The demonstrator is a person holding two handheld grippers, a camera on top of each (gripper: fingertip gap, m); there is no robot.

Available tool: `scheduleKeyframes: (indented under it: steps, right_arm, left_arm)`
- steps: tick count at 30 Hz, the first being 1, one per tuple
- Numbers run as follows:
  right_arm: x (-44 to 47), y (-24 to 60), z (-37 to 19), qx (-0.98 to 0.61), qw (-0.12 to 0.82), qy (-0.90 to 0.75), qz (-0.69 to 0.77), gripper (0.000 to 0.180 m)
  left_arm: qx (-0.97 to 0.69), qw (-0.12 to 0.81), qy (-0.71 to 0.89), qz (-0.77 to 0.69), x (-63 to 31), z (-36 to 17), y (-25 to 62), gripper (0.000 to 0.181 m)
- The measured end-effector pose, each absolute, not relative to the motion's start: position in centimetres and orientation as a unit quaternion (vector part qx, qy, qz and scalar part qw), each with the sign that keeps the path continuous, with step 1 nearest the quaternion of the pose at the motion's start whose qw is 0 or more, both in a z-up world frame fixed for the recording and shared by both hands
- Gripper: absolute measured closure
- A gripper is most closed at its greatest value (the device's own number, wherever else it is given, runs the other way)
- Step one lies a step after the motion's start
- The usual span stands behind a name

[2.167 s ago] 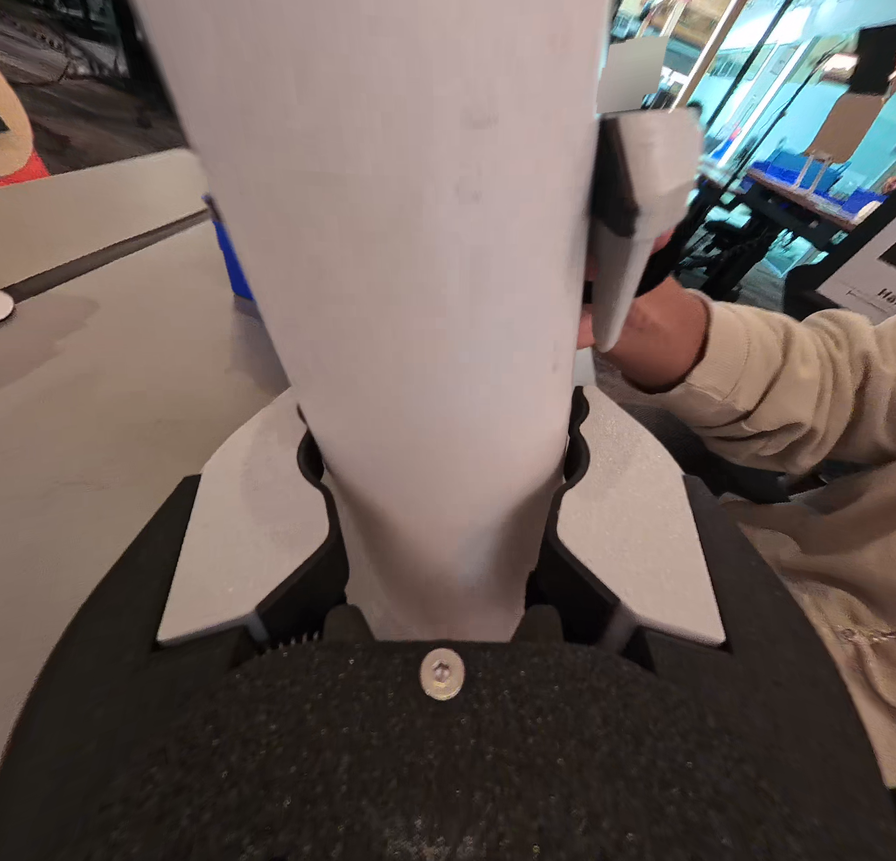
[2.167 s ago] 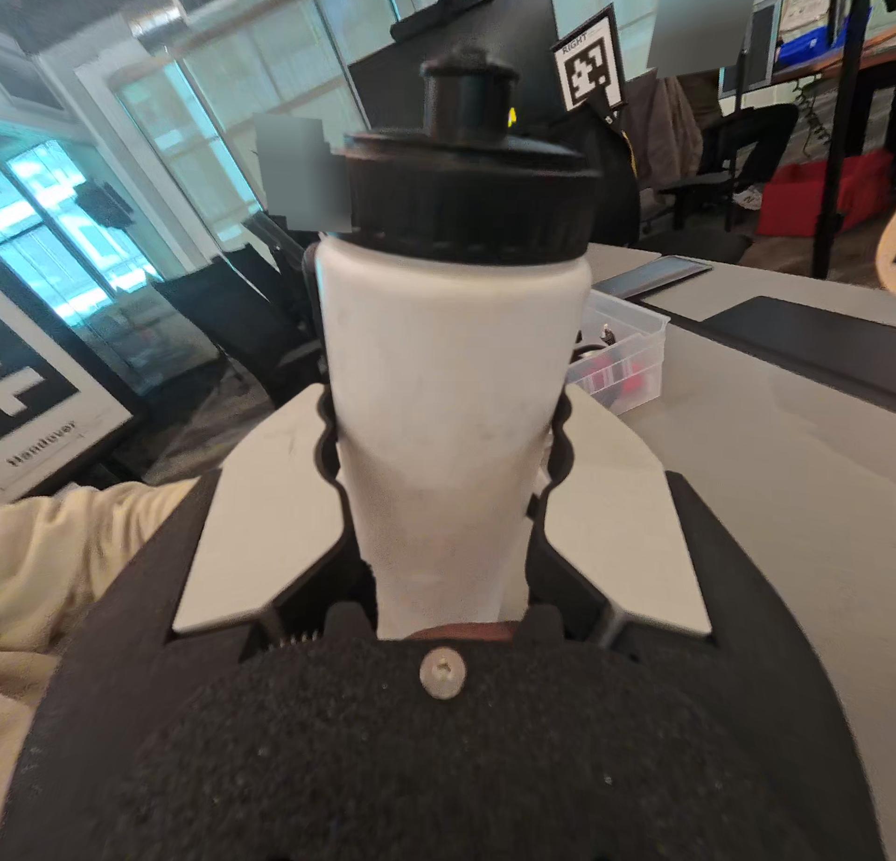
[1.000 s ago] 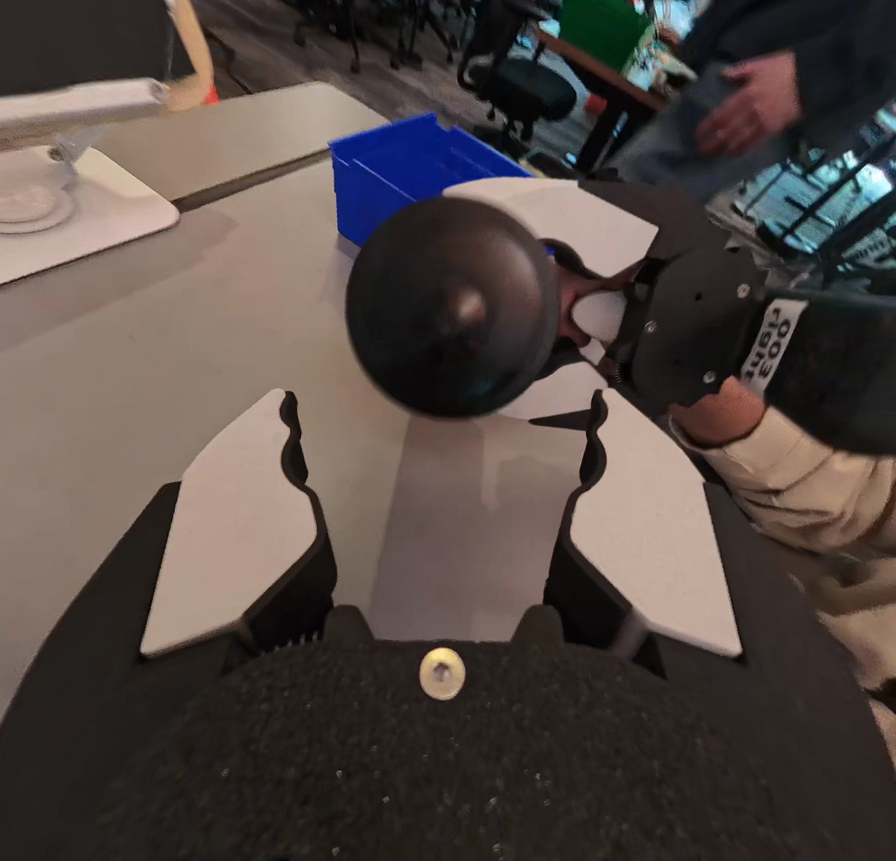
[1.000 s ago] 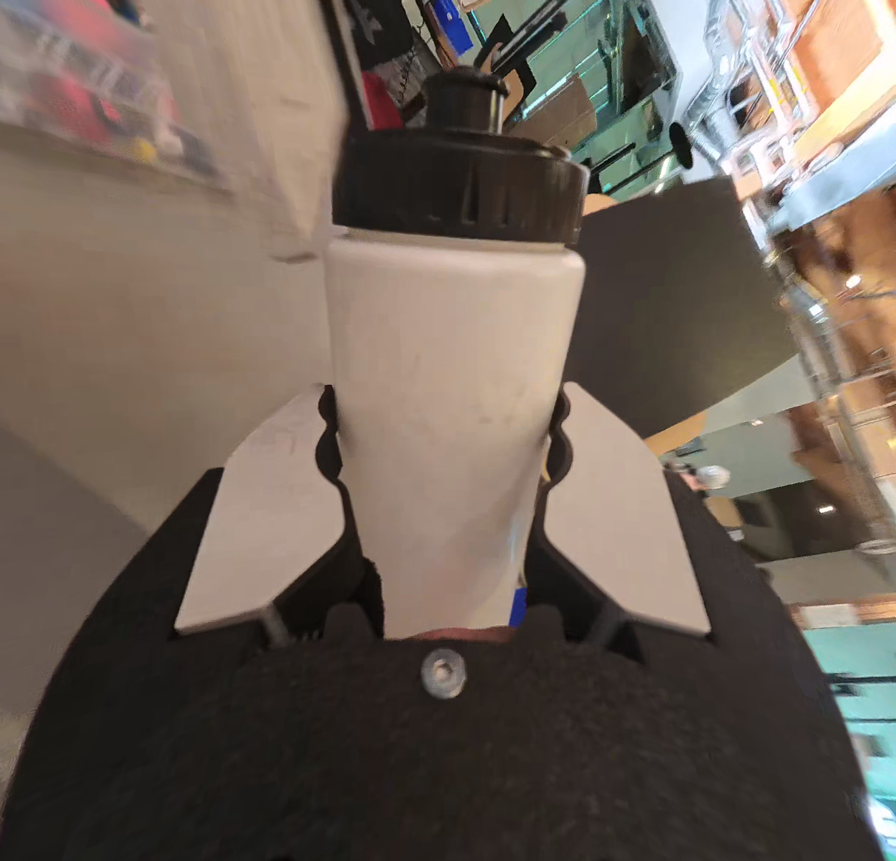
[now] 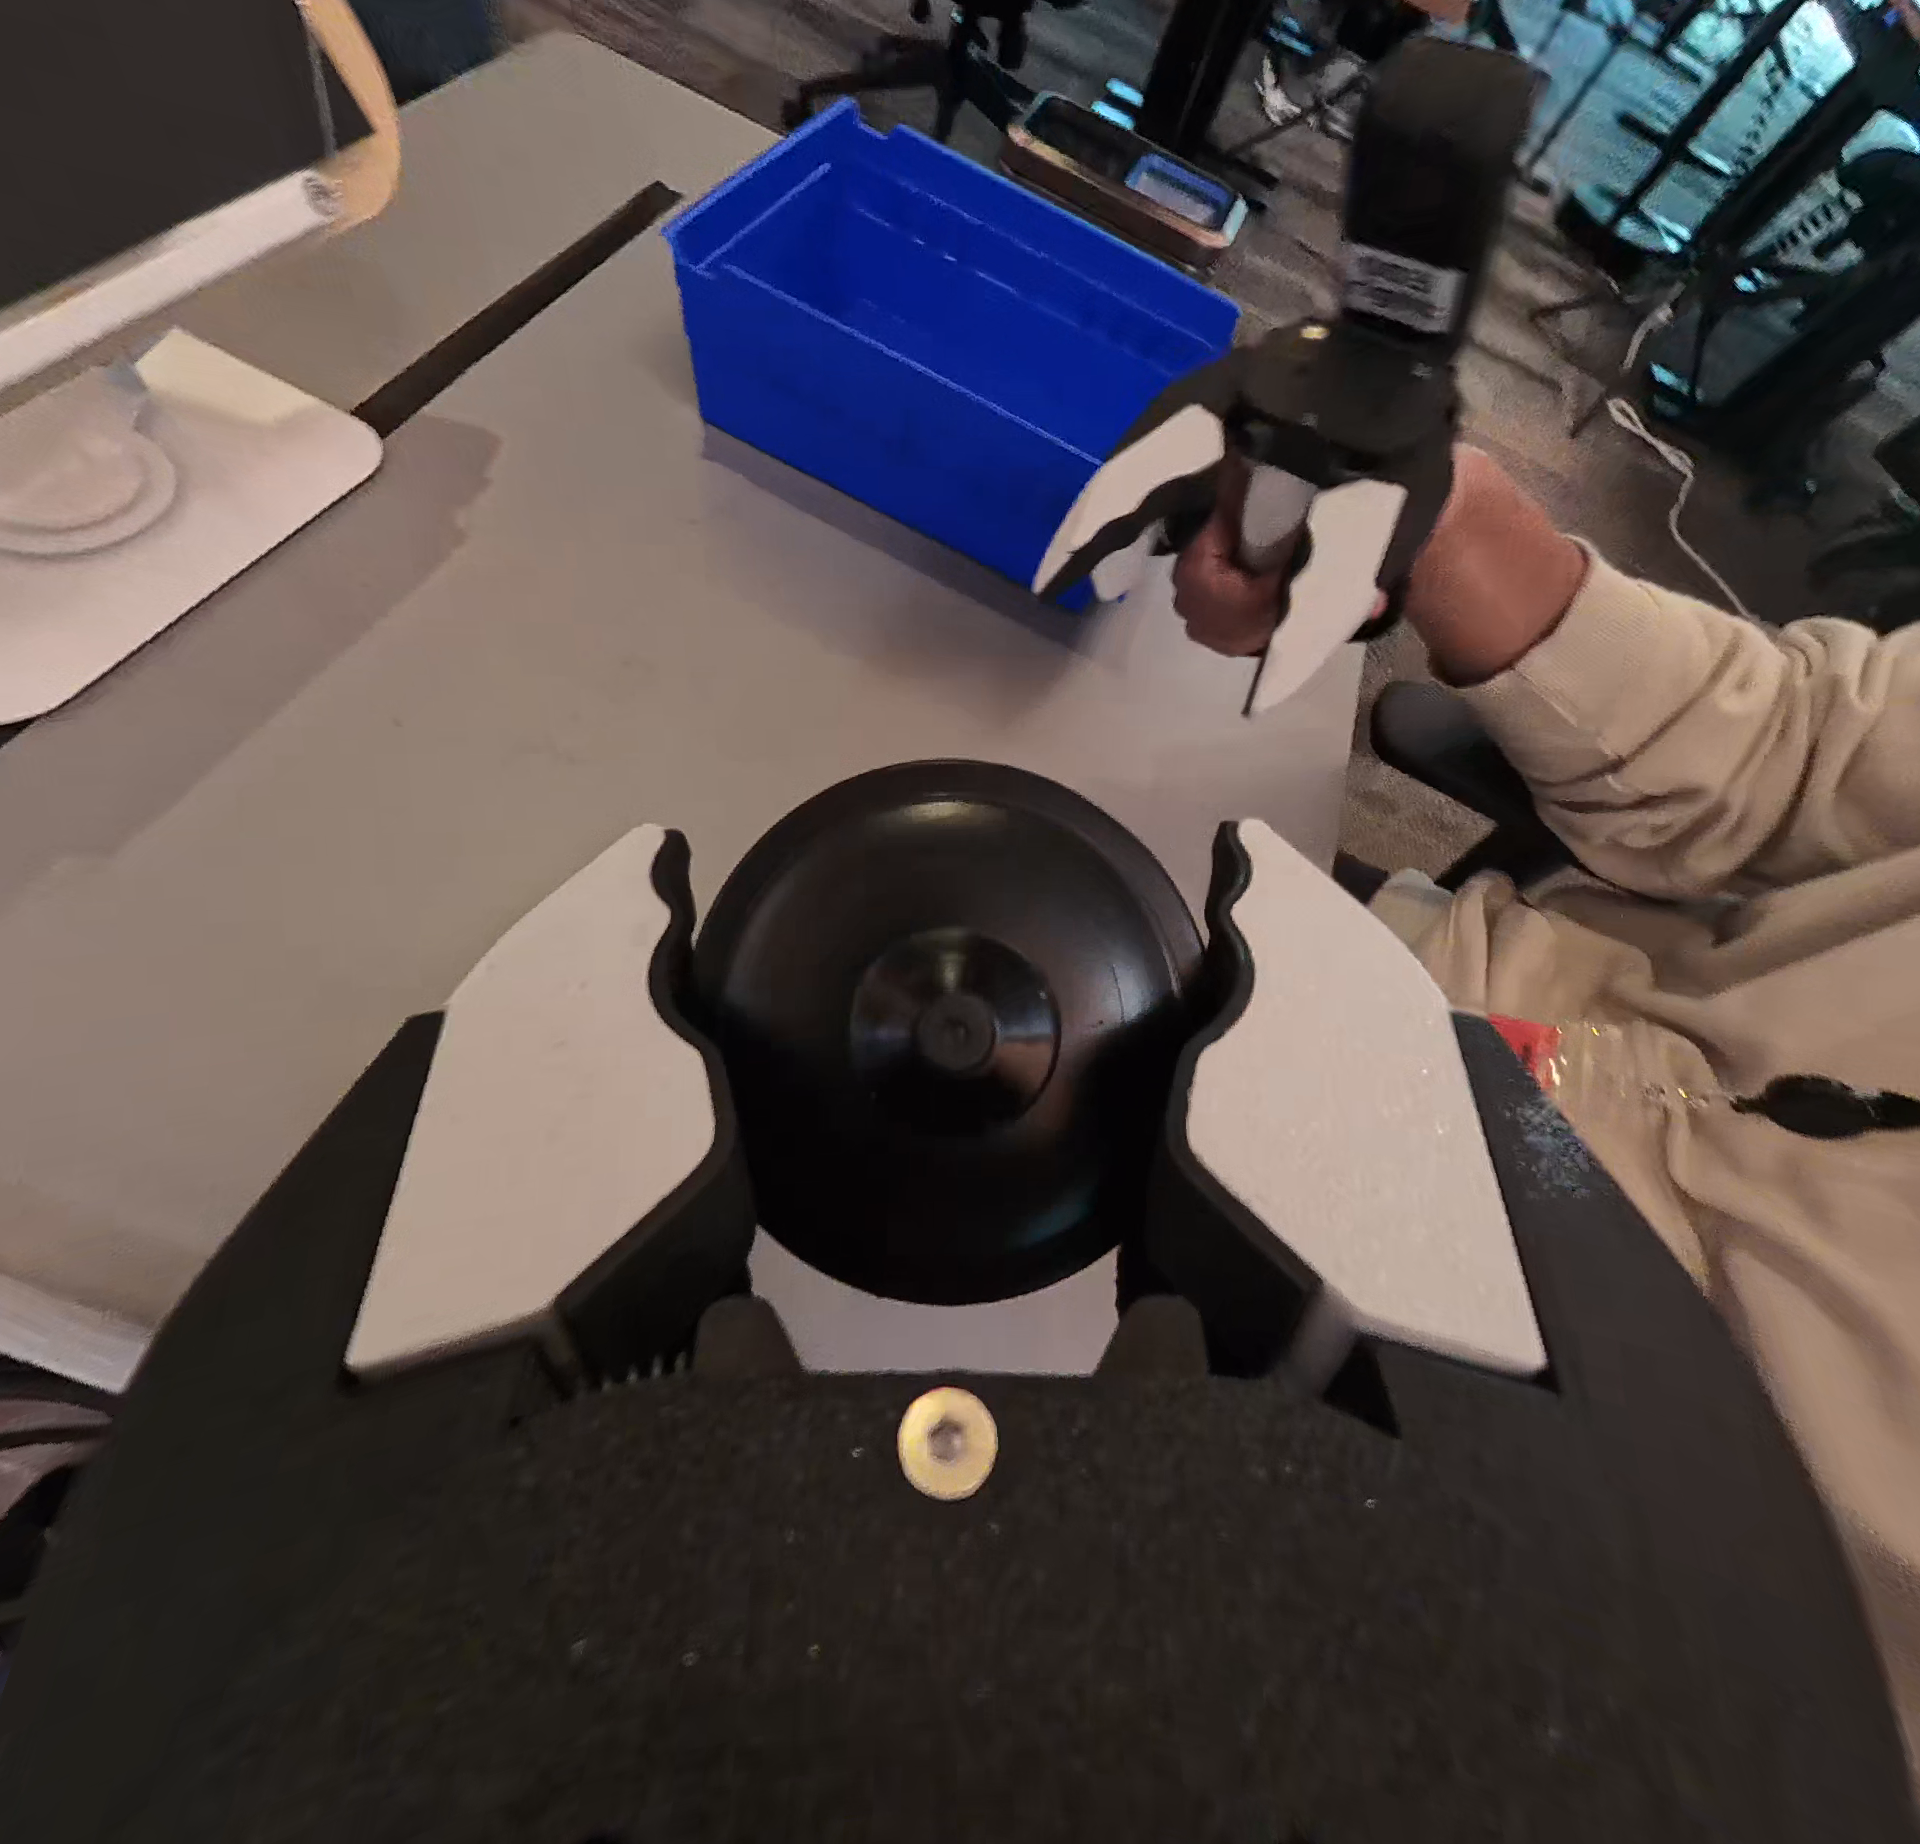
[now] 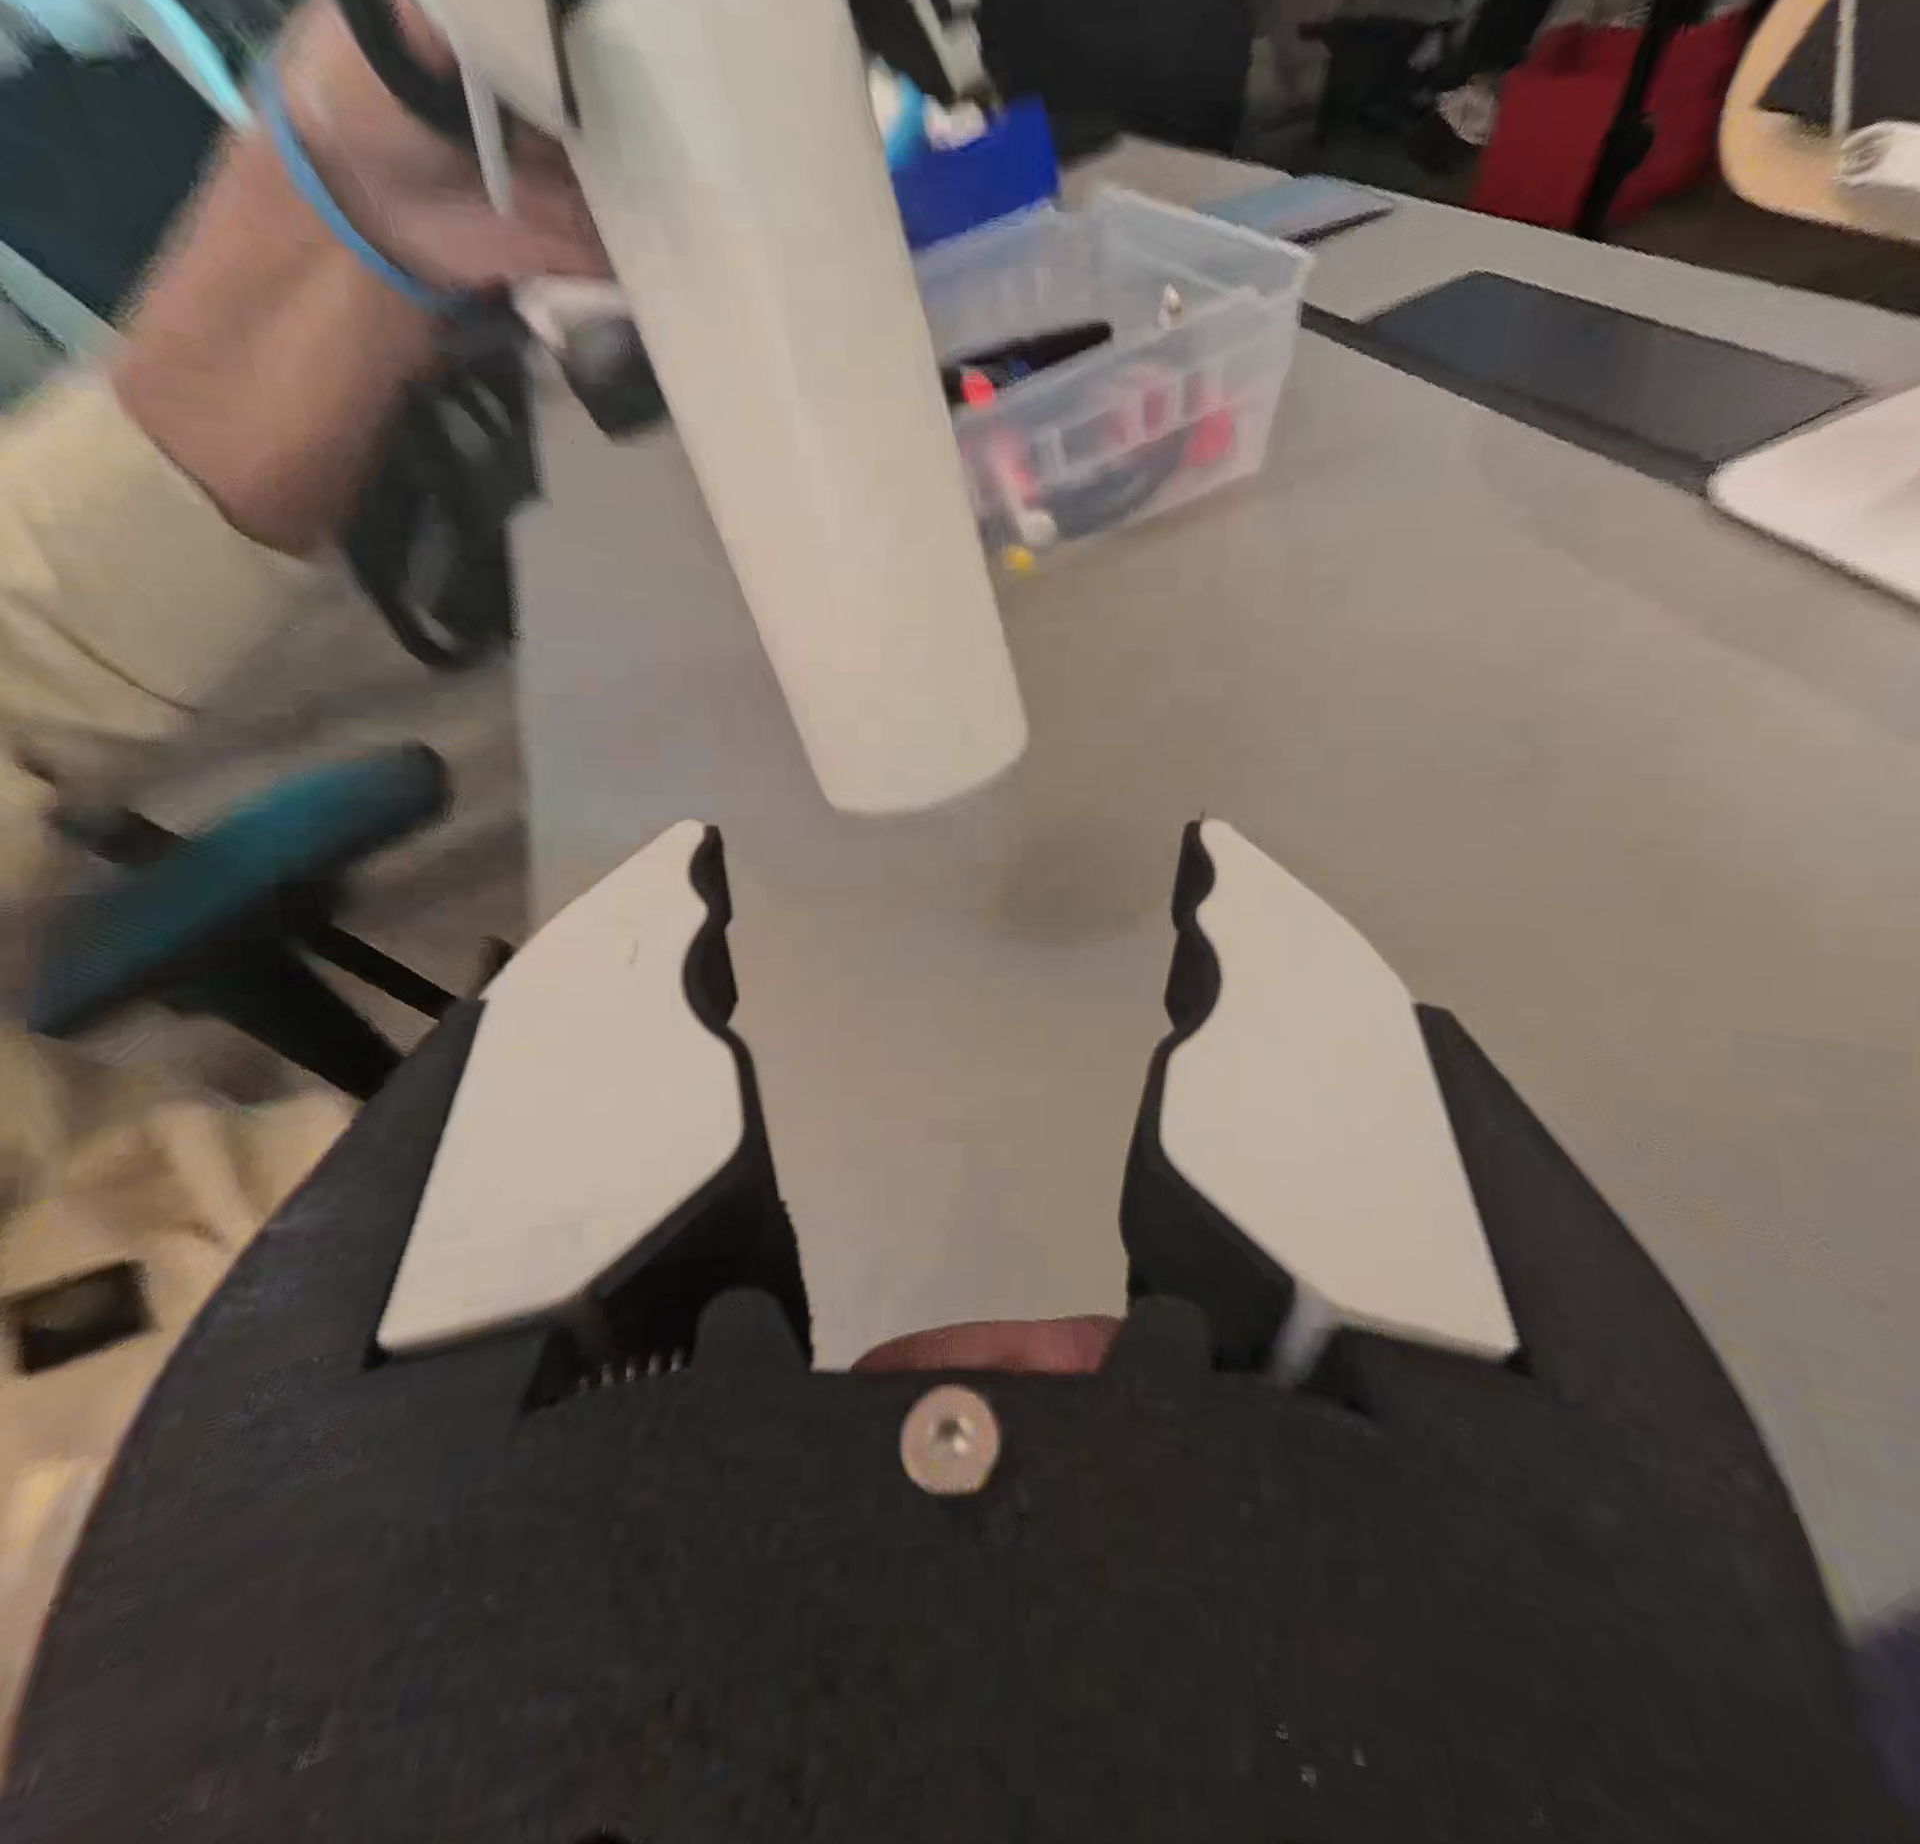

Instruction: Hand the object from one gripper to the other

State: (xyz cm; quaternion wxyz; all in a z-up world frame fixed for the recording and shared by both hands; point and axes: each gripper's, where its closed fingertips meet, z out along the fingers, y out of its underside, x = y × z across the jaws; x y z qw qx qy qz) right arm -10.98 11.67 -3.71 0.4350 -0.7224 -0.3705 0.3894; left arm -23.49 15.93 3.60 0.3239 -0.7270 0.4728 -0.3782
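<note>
Between the left gripper's (image 5: 951,937) fingers sits the bottle (image 5: 951,1051), clenched just below its black cap, which faces the camera; a second ago that claw stood wide and empty with the cap hovering ahead of it. From the right wrist view the bottle's white body (image 6: 790,381) hangs tilted ahead of the right gripper (image 6: 954,911), which gripped it a second ago and now is released and holds nothing. Beyond the left gripper, a blue bin (image 5: 935,340) rests on the grey table (image 5: 364,714).
</note>
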Motion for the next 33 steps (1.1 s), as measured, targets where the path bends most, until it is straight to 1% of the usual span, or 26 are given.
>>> scheduleKeyframes:
  steps: [3, 4, 6, 9, 11, 15, 16, 17, 19, 20, 22, 24, 26, 27, 28, 30, 33]
  right_arm:
    - [-11.9, 11.6, -2.9, -0.693, 0.419, -0.33, 0.485, 0.09]
    - [-12.5, 11.3, -2.9, -0.682, 0.416, -0.34, 0.496, 0.085]
    - [-14.0, 10.4, -2.9, -0.657, 0.41, -0.364, 0.517, 0.082]
    - [-16.5, 8.6, -2.2, -0.618, 0.396, -0.396, 0.553, 0.081]
    - [-17.6, 8.3, -2.0, -0.605, 0.403, -0.411, 0.55, 0.082]
    - [-17.9, 9.1, -1.7, -0.597, 0.445, -0.424, 0.515, 0.102]
    - [-17.7, 9.2, -1.9, -0.601, 0.444, -0.426, 0.51, 0.103]
    - [-17.5, 9.2, -2.0, -0.602, 0.441, -0.425, 0.512, 0.103]
    - [-16.7, 9.6, -2.1, -0.605, 0.45, -0.413, 0.51, 0.103]
    - [-16.3, 9.9, -2.2, -0.611, 0.452, -0.403, 0.51, 0.103]
    - [-15.4, 10.6, -2.3, -0.618, 0.456, -0.379, 0.516, 0.104]
    - [-14.4, 11.3, -1.8, -0.616, 0.467, -0.35, 0.529, 0.104]
    - [-13.3, 12.1, -1.0, -0.616, 0.477, -0.318, 0.54, 0.104]
    - [-12.8, 12.4, -0.6, -0.615, 0.484, -0.306, 0.542, 0.104]
    - [-12.4, 12.7, -0.2, -0.615, 0.492, -0.297, 0.54, 0.104]
    - [-11.7, 13.3, 0.5, -0.621, 0.508, -0.284, 0.525, 0.104]
    - [-10.8, 13.5, 1.7, -0.626, 0.525, -0.283, 0.502, 0.104]
  left_arm:
    - [-0.705, 0.292, 0.521, -0.382, -22.2, 4.4, 14.0, 0.086]
    - [-0.696, 0.277, 0.539, -0.385, -21.6, 4.5, 13.2, 0.086]
    - [-0.681, 0.252, 0.572, -0.382, -20.3, 4.7, 11.8, 0.087]
    - [-0.662, 0.219, 0.611, -0.374, -17.9, 4.8, 10.3, 0.087]
    - [-0.658, 0.206, 0.625, -0.367, -16.2, 4.8, 9.9, 0.086]
    - [-0.662, 0.188, 0.632, -0.357, -13.0, 4.1, 9.8, 0.086]
    - [-0.664, 0.194, 0.628, -0.356, -12.2, 4.1, 9.9, 0.087]
    - [-0.665, 0.202, 0.625, -0.355, -11.6, 4.1, 10.1, 0.088]
    - [-0.667, 0.239, 0.607, -0.359, -11.0, 4.9, 10.6, 0.079]
    - [-0.666, 0.265, 0.592, -0.369, -11.1, 5.8, 10.8, 0.08]
    - [-0.667, 0.341, 0.541, -0.383, -12.3, 7.7, 11.6, 0.076]
    - [-0.673, 0.424, 0.466, -0.388, -14.7, 8.2, 12.3, 0.079]
    - [-0.684, 0.483, 0.385, -0.389, -17.6, 6.4, 12.4, 0.078]
    - [-0.686, 0.501, 0.353, -0.392, -18.9, 4.7, 11.9, 0.084]
    - [-0.688, 0.513, 0.33, -0.393, -19.9, 2.8, 11.1, 0.087]
    - [-0.699, 0.533, 0.277, -0.389, -21.9, -1.0, 9.7, 0.087]
    - [-0.712, 0.545, 0.221, -0.384, -23.5, -4.9, 8.1, 0.088]
